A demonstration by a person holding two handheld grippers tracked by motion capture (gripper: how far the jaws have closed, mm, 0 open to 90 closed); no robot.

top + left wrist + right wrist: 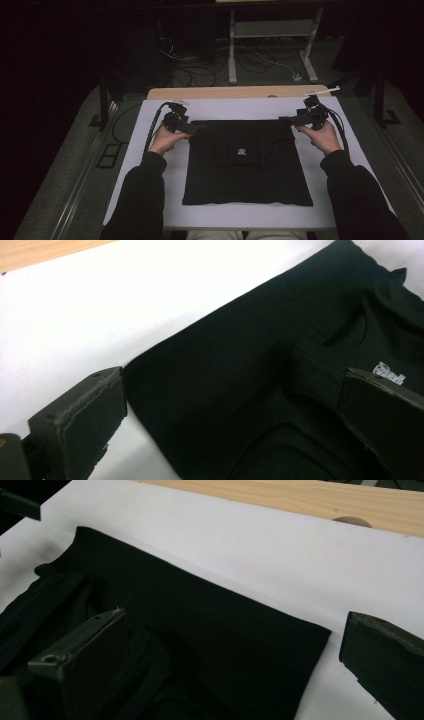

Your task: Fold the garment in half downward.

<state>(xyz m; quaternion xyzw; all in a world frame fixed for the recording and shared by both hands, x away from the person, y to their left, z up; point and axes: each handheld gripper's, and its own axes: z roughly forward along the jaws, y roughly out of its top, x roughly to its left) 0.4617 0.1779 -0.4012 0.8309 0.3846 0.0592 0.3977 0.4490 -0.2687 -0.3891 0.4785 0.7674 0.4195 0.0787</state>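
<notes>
A black garment with a small white logo lies folded flat on the white table cover. My left gripper hovers at its far left corner, jaws wide apart with nothing between the pads. In the left gripper view the garment spreads below the open jaws, its corner near the left pad. My right gripper hovers at the far right corner, also open and empty. The right gripper view shows the garment's corner lying between the two pads, untouched.
The table's wooden far edge shows beyond the white cover. Behind the table, a white frame and cables lie on the dark floor. Bare white cover surrounds the garment on all sides.
</notes>
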